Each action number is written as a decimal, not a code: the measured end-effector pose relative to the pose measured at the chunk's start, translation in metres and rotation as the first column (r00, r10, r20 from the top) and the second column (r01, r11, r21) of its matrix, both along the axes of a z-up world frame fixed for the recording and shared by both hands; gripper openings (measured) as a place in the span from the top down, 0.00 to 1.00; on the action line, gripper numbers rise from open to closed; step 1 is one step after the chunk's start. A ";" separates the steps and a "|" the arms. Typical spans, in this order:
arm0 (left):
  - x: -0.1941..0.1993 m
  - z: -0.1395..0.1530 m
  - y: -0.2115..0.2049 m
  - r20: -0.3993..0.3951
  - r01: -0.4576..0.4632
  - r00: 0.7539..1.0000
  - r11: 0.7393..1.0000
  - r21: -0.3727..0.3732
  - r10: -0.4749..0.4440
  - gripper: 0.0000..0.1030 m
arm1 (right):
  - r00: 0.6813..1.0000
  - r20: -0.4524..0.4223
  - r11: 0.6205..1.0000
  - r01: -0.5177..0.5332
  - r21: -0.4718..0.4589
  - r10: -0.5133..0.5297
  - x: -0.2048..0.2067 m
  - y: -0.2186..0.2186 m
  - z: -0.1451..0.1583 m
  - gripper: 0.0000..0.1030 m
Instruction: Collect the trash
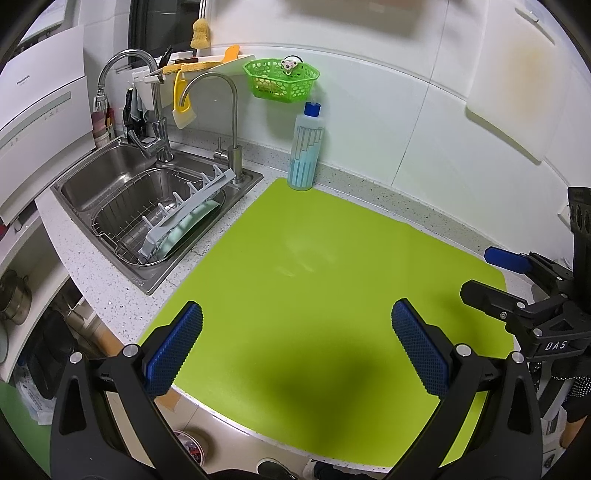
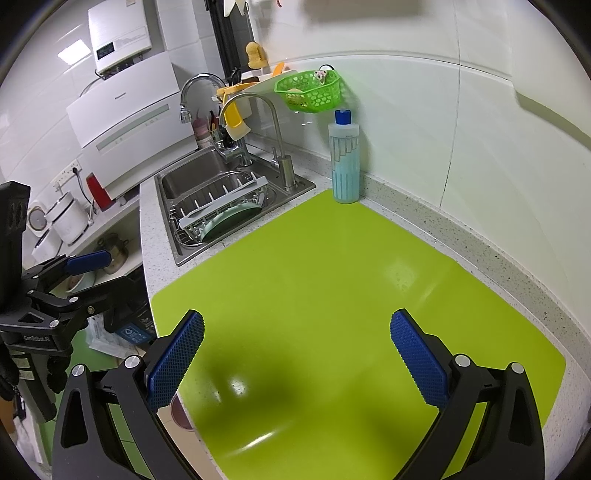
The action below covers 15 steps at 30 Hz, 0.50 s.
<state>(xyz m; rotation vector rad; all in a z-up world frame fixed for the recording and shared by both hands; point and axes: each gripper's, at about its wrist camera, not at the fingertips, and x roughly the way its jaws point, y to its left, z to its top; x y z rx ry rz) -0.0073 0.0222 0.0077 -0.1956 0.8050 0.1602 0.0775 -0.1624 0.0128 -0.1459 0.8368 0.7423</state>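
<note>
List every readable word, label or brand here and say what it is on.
"DAS": right claw's black frame, left wrist view.
"Panasonic": white appliance left of the sink, faint.
Left claw's frame label: blurred.
Blue-capped bottle print: unreadable.

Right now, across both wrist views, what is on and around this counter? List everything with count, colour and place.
mat: 1, lime green, flat on the counter, nothing on it but shadows
bottle: 1, clear with pale blue liquid and blue cap, upright at the mat's far edge by the wall
basket: 1, green plastic, hung on the wall above the bottle
sink: 1, steel, left of the mat
drying rack: 1, grey, lying in the sink's wire basket over a pale green dish
faucets: 2, chrome, behind the sink
sponge: 1, yellow, above the shelf behind the sink
trash: none seen on the mat
left gripper: blue pads, open, empty
right gripper: blue pads, open, empty
</note>
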 end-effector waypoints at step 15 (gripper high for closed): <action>0.003 0.001 0.002 0.002 0.004 1.000 1.000 0.007 -0.004 0.03 | 1.000 0.000 1.000 -0.001 -0.001 0.001 0.000 0.001 0.000 0.06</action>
